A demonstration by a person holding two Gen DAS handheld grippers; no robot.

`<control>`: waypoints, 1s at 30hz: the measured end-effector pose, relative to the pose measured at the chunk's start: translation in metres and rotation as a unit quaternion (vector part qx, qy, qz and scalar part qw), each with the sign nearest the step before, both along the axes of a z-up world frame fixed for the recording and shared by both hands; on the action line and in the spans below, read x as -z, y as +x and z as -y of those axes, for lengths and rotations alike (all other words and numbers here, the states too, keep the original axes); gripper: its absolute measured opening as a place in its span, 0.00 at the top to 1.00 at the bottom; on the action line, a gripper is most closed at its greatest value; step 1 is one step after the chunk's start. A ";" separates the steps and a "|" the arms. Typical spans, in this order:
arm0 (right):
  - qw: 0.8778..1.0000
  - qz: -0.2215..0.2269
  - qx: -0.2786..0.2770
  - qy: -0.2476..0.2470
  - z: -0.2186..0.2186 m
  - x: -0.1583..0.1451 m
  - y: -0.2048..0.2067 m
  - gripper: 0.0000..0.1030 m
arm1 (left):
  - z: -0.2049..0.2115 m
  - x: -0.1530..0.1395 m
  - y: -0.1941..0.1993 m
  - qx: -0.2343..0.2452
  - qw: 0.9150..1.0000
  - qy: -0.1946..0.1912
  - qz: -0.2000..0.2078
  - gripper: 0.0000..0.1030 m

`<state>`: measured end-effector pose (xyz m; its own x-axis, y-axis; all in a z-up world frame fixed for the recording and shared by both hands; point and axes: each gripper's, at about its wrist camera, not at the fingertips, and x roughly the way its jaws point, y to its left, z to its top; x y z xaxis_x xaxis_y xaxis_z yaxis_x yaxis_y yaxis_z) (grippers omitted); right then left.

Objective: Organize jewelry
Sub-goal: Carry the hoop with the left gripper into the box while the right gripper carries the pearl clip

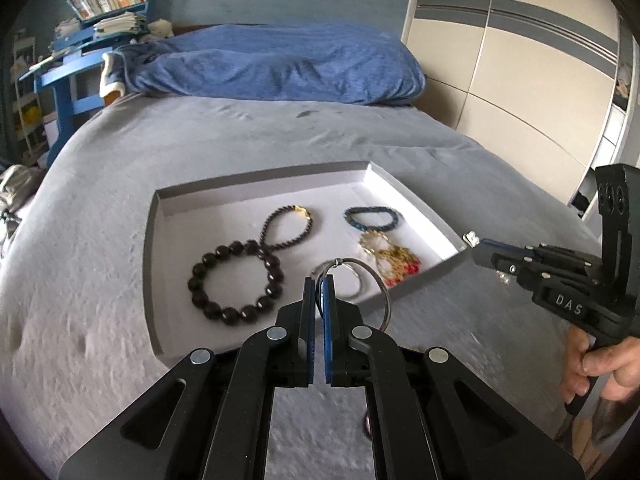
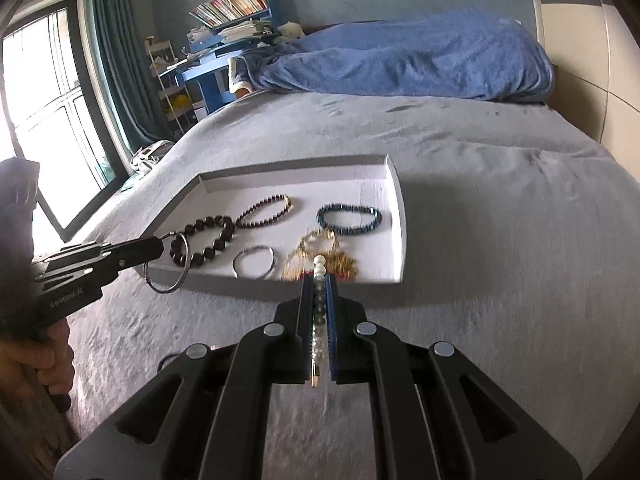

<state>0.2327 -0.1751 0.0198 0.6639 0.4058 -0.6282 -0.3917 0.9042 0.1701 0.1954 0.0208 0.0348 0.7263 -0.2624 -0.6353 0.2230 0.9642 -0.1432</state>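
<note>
left tongs (image 1: 319, 280): clamped on thin metal bangle (image 1: 370, 280), ring hanging at the tips above the tray's near edge | right tongs (image 2: 320, 280): clamped on pearl bead strand (image 2: 319, 304), running between the pads, just short of tray's near edge | tray (image 2: 394, 184): on bed (image 2: 500, 200), holding black bead bracelet (image 1: 236, 282), blue bracelet (image 2: 349, 219), gold chain (image 2: 320, 256)

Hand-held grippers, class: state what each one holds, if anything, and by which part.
Left hand-held gripper pinches the thin silver metal bangle at its rim. Right hand-held gripper clamps the pale pearl-bead strand along its length.
</note>
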 end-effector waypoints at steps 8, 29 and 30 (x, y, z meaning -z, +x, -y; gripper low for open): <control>1.000 0.003 0.003 0.006 -0.005 -0.005 0.037 0.94 | -0.021 0.001 0.026 -0.031 0.999 -0.006 -0.004 0.96; 0.999 -0.022 0.003 -0.025 -0.021 0.025 0.086 0.94 | -0.022 0.033 0.068 -0.043 0.998 0.015 -0.051 0.96; 0.999 -0.022 0.002 -0.027 -0.021 0.026 0.086 0.94 | -0.022 0.034 0.068 -0.045 0.997 0.017 -0.053 0.96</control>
<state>0.3191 -0.1540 -0.0063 0.6368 0.3672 -0.6780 -0.3807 0.9144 0.1377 0.2637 0.0427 0.0005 0.6742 -0.1753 -0.7175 0.1202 0.9845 -0.1276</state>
